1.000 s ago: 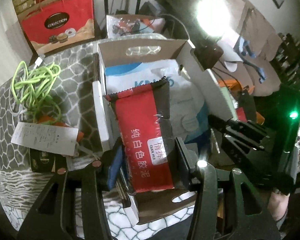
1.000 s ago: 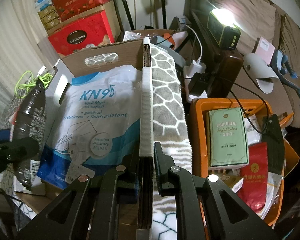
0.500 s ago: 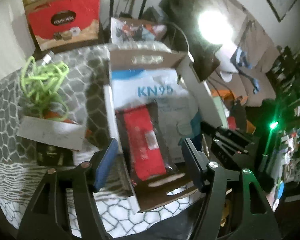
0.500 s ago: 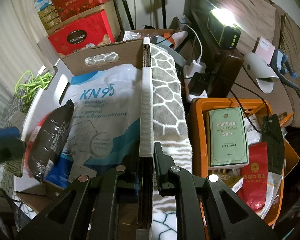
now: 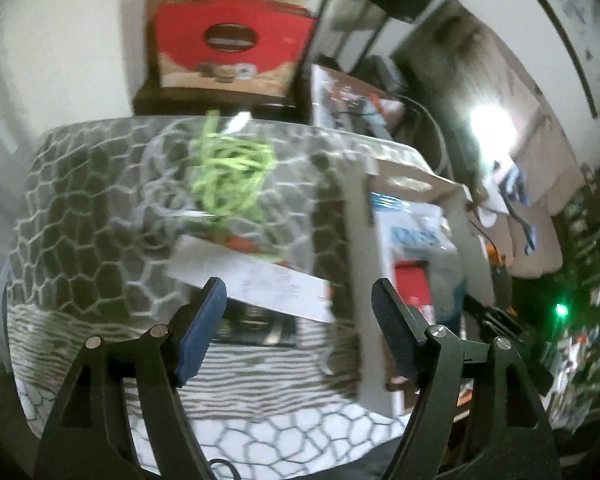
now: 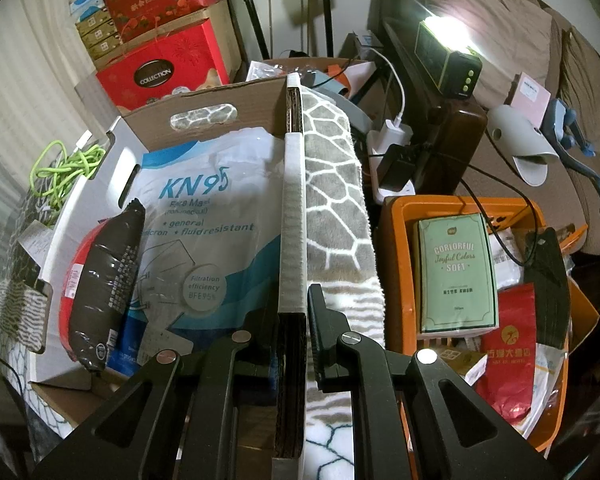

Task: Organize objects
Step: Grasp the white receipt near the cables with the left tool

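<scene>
A cardboard box [image 6: 220,100] sits on the grey patterned cloth. Inside lie a KN95 mask pack [image 6: 204,216] and a red and dark packet [image 6: 100,280], which rests on the pack at the box's left side. My right gripper [image 6: 294,312] is shut on the box's right wall [image 6: 294,200]. My left gripper [image 5: 300,312] is open and empty above the cloth, left of the box [image 5: 364,264]. Below it lie a white receipt [image 5: 252,280] and a green cable [image 5: 228,172].
An orange basket [image 6: 396,216] with a green booklet [image 6: 454,272] and red packets stands right of the box. Red gift boxes [image 6: 164,68] are stacked behind. A power strip [image 6: 388,148] and a lamp [image 6: 448,60] are at the back right.
My left gripper let go of the red packet, which dropped into the box, and has swung left over the receipt and cable. The right gripper has held still.
</scene>
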A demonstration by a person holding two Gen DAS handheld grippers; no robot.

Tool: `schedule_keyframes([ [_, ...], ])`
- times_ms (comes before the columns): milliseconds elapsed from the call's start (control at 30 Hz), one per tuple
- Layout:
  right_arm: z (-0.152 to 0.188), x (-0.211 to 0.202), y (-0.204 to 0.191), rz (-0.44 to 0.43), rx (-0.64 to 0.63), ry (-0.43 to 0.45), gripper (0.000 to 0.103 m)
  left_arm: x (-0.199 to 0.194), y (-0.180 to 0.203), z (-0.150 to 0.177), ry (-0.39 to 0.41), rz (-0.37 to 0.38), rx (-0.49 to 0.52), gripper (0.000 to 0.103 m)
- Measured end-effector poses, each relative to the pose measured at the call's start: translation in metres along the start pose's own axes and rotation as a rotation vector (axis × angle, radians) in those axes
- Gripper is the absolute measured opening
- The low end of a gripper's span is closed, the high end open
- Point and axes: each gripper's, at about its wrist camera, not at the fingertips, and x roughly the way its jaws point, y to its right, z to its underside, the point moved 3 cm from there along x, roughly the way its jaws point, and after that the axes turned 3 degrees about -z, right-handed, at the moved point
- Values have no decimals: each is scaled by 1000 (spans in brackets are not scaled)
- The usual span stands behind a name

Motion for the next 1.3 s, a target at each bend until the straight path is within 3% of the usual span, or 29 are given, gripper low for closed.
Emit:
schedule_keyframes([
  [367, 1, 1, 0, -1, 2, -3, 12, 26, -70, 3, -50, 34, -188, 74],
  [533, 2, 1, 0, 2, 0, -7, 12, 50, -81, 3, -110, 112, -276, 73],
  [667, 2, 1, -1, 1, 1, -6, 12, 58, -83, 1, -119, 130, -297, 71],
  [867, 2, 1, -1, 2, 0, -6, 12, 69, -77, 1, -138, 142, -306, 57],
  [1000, 2, 1, -1, 1, 1, -6, 12, 73, -76, 1, -133, 158, -330, 38],
  [1133, 2, 1, -1, 2, 0, -6, 12, 76, -79, 1, -129, 224, -381, 21],
  [1300, 2, 1, -1, 2, 0, -7, 12, 71, -81, 0, -103, 273, -407, 13],
])
